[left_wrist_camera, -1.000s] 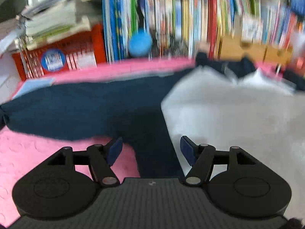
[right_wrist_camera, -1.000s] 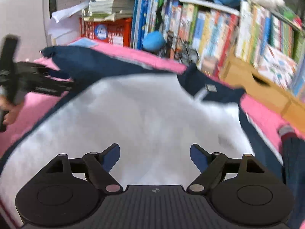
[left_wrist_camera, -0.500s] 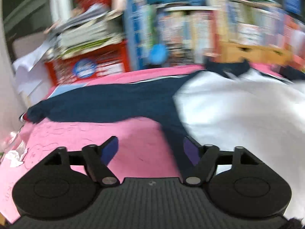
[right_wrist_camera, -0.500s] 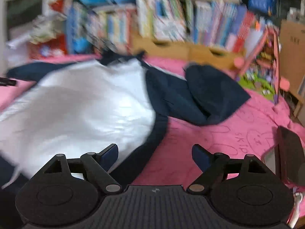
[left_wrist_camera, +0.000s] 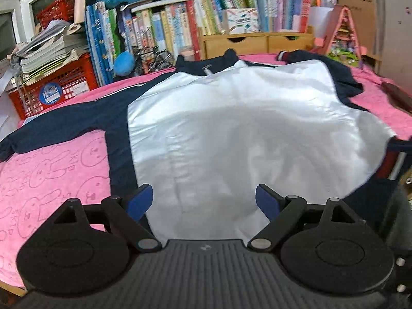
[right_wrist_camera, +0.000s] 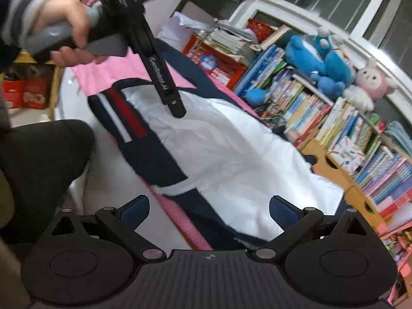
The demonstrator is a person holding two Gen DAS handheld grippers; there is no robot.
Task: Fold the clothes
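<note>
A navy and white jacket [left_wrist_camera: 231,128] lies spread out, white panel up, on a pink cover [left_wrist_camera: 51,170]. One navy sleeve [left_wrist_camera: 67,121] stretches out to the left; the other is bunched at the far right. My left gripper [left_wrist_camera: 203,200] is open and empty, just above the jacket's near hem. My right gripper [right_wrist_camera: 208,209] is open and empty, over the jacket's hem corner [right_wrist_camera: 180,177] at the table edge. The left gripper also shows in the right wrist view [right_wrist_camera: 177,109], held in a hand over the striped hem band [right_wrist_camera: 123,113].
Bookshelves [left_wrist_camera: 180,25] full of books, a red crate [left_wrist_camera: 51,85] with stacked papers and blue plush toys [right_wrist_camera: 314,56] line the far side. A dark flat object [left_wrist_camera: 396,97] lies at the right edge. My leg [right_wrist_camera: 38,159] is beside the table.
The left gripper has swung right, from the left sleeve to the middle of the white panel. The right gripper has turned from the right sleeve to the hem corner and table edge.
</note>
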